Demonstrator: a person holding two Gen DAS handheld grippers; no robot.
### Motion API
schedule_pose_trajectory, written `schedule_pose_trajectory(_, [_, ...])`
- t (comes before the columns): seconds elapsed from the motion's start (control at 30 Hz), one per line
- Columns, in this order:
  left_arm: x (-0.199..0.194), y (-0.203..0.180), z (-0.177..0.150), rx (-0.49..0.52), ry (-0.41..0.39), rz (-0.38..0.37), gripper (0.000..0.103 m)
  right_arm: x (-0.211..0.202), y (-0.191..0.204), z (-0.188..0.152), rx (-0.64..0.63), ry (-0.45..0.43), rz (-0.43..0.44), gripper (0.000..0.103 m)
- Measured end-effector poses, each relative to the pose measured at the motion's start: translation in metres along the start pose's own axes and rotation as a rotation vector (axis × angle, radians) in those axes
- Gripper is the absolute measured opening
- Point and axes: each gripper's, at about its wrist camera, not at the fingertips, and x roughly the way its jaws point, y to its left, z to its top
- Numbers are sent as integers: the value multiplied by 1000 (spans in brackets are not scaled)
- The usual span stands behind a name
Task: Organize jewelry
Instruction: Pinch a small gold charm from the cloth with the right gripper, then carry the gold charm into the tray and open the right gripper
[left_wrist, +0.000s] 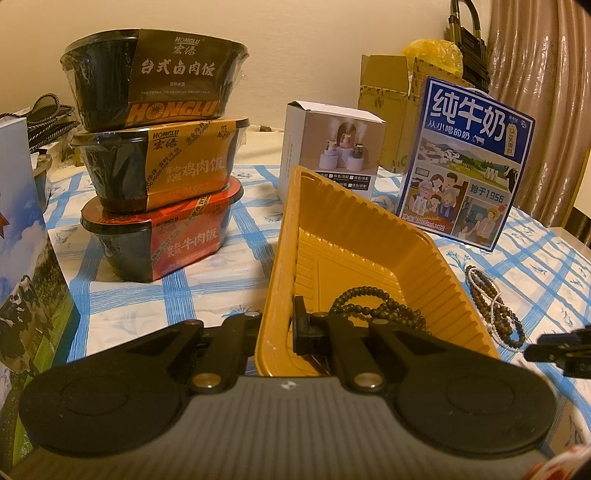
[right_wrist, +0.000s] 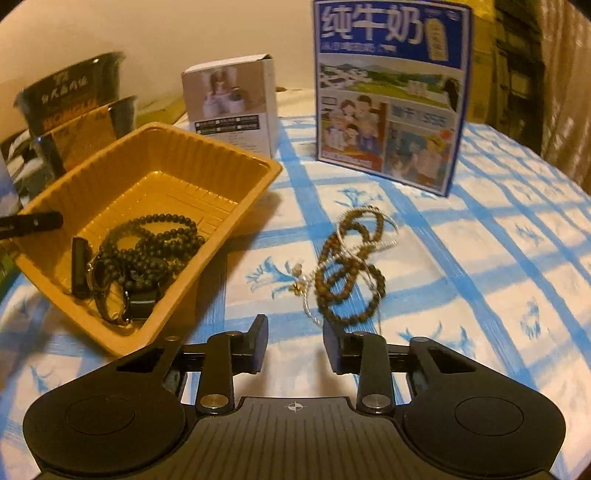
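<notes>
The left gripper (left_wrist: 275, 332) pinched the tray (left_wrist: 354, 236) by its near wall, one finger inside, one outside. The right gripper (right_wrist: 295, 349) was spread, empty, just short of the brown beads (right_wrist: 349, 266) lying on the cloth (right_wrist: 480, 258) at its twelve o'clock. Dark beads (right_wrist: 155, 243) already lay in the tray, at ten o'clock. The step in hand seemed to be fetching the remaining beads; next would be advancing, closing, lifting them across.

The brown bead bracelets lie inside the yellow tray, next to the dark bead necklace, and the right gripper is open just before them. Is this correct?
Not quite. The brown bead bracelets lie on the tablecloth, outside the yellow tray; only the dark bead necklace is inside it. The right wrist view shows this. The right gripper is indeed open just before them.
</notes>
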Motion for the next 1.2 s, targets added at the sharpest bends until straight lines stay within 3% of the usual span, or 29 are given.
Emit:
schedule_pose_trajectory(0.27, [0, 1, 0, -4, 3, -2, 5, 35, -6, 22, -70, -20, 8, 23])
schedule_pose_trajectory(0.63, [1, 0, 1, 8, 11, -4, 5, 79, -9, 35, -150, 7, 36, 22])
schedule_pose_trajectory(0.8, [1, 0, 1, 9, 13, -4, 5, 84, -3, 33, -224, 23, 31, 20])
schedule_pose_trajectory(0.9, [1, 0, 1, 11, 12, -4, 5, 86, 1, 32, -257, 50, 36, 9])
schedule_pose_trajectory(1.2, [1, 0, 3, 10, 12, -3, 5, 77, 4, 29, -260, 14, 2, 8])
